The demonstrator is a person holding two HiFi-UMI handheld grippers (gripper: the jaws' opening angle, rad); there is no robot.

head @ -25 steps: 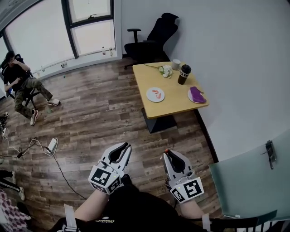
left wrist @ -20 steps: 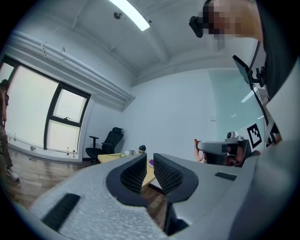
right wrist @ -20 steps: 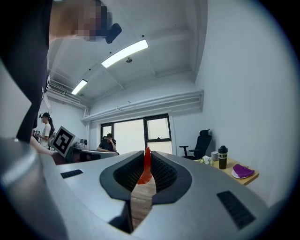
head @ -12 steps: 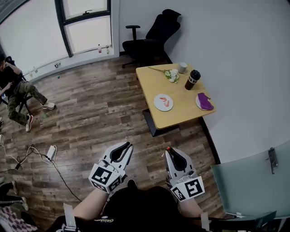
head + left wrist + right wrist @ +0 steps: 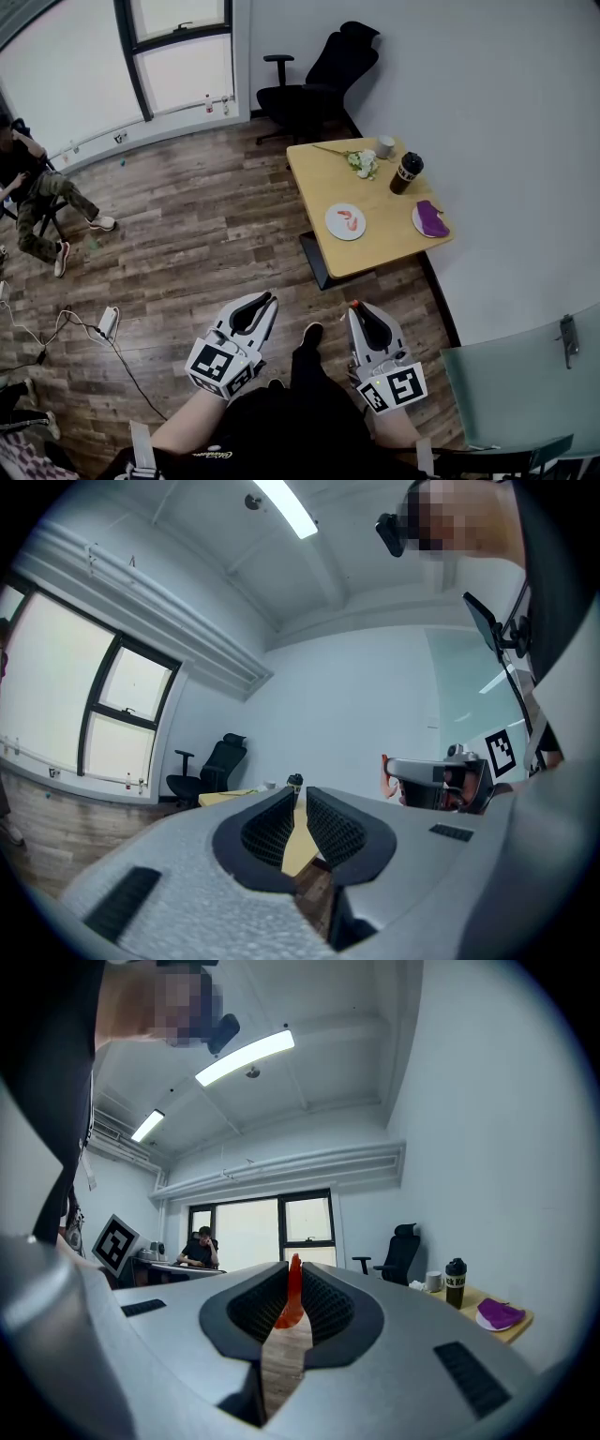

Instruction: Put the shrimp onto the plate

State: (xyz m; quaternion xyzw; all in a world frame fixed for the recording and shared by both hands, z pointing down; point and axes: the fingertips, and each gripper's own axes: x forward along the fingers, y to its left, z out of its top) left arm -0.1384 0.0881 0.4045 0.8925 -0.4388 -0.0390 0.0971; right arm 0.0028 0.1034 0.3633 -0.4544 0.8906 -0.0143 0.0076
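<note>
1. Currently, the small orange-red shrimp (image 5: 292, 1290) is pinched between the jaws of the right gripper (image 5: 357, 309), with its tip standing out past them. The jaws of the left gripper (image 5: 268, 298) are pressed together on nothing.
2. The round white plate (image 5: 336, 231) is seen on the light wooden table (image 5: 394, 246), well apart from both grippers. One curved orange piece (image 5: 350, 221) already lies on it.
3. Step judged: carrying to the plate. An even pinch is to be held until the plate is reached.
4. The shrimp is best lowered onto bare plate beside that piece and released only once it touches.
5. The second white plate (image 5: 417, 226) with the purple item (image 5: 430, 217), and the black tumbler (image 5: 406, 172), are to be avoided.
</note>
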